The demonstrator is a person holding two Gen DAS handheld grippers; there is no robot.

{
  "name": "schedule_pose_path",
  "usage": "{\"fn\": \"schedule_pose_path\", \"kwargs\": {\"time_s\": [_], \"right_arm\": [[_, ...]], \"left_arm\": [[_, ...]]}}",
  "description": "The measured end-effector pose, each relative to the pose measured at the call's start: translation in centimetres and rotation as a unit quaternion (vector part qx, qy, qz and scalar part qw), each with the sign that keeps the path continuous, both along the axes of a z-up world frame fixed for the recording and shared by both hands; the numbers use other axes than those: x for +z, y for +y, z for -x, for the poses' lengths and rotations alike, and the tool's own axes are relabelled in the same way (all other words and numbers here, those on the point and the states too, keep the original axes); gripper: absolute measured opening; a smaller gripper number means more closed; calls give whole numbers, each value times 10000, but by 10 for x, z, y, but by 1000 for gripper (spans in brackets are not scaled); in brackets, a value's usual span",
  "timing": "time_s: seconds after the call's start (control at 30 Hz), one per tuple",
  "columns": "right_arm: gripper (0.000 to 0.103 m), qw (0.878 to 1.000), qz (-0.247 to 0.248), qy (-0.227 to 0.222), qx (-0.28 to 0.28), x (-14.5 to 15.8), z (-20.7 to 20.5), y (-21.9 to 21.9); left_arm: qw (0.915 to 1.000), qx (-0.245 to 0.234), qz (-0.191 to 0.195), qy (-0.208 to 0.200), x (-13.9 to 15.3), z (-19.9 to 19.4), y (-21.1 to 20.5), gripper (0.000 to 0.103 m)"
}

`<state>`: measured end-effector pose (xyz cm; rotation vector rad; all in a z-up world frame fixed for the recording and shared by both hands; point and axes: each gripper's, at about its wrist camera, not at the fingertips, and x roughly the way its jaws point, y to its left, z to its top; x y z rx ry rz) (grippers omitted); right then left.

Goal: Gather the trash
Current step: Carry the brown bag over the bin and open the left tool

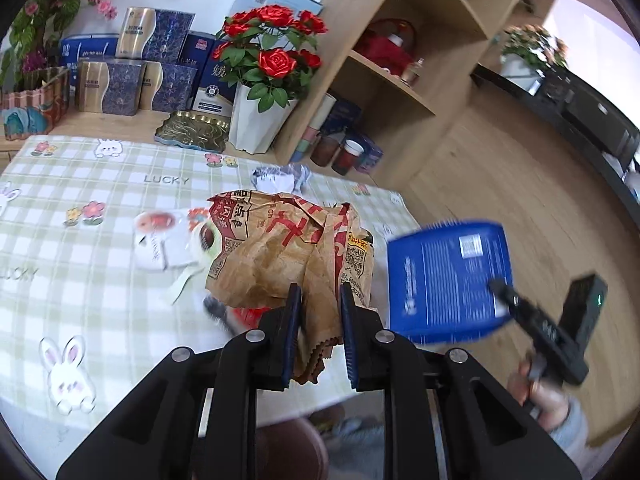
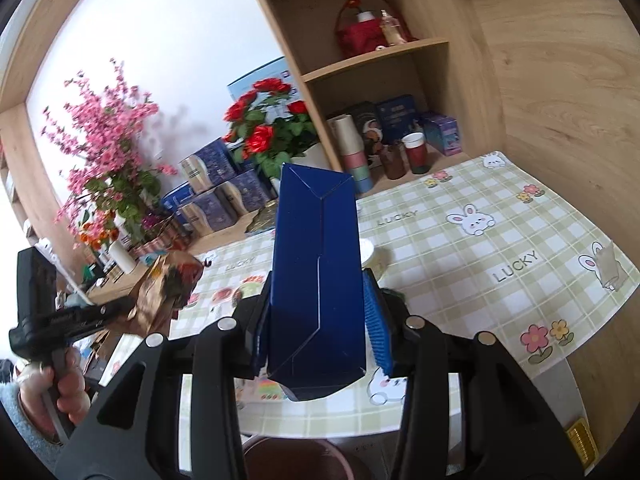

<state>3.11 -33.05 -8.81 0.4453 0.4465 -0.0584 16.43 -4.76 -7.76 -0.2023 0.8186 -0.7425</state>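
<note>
My left gripper point(image 1: 319, 294) is shut on a crumpled brown paper bag point(image 1: 280, 248) with red print, held above the table's near edge. My right gripper point(image 2: 318, 284) is shut on a blue carton box point(image 2: 316, 276), held upright above the table edge; the box also shows in the left wrist view point(image 1: 448, 280), off the table's right side. The paper bag shows in the right wrist view point(image 2: 168, 284) at the left. On the checked tablecloth point(image 1: 100, 184) lie a white wrapper point(image 1: 160, 240) and a crumpled white paper point(image 1: 280, 178). A brown bin point(image 2: 296, 460) sits below.
Gift boxes point(image 1: 132, 68), a rose pot point(image 1: 260, 120) and a gold tin point(image 1: 192, 134) stand behind the table. A wooden shelf point(image 1: 400, 60) with cups and jars is at the back right. A paper cup point(image 2: 374, 258) stands behind the blue box.
</note>
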Motion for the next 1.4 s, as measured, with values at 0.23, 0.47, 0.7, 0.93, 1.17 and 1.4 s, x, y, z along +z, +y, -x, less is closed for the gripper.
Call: {"fn": "schedule_pose_path", "kwargs": {"time_s": [0.23, 0.47, 0.7, 0.93, 1.17, 1.4], "right_arm": [[43, 9996, 127, -3, 267, 6, 30, 36], [43, 9982, 263, 138, 512, -4, 52, 62], [43, 9965, 353, 225, 718, -9, 65, 78], [43, 9970, 319, 207, 681, -11, 75, 75], [43, 9976, 202, 173, 645, -14, 78, 63], [43, 9977, 121, 243, 627, -25, 77, 62]], "left_arm": [[9997, -127, -108, 204, -29, 67, 43, 19], [9956, -236, -409, 809, -93, 114, 50, 19], [9900, -255, -500, 1298, -141, 139, 44, 19], [9824, -836, -899, 1409, -158, 154, 16, 19], [9745, -842, -1153, 1731, -171, 155, 21, 19], [9661, -647, -1381, 2081, -195, 134, 13, 19]]}}
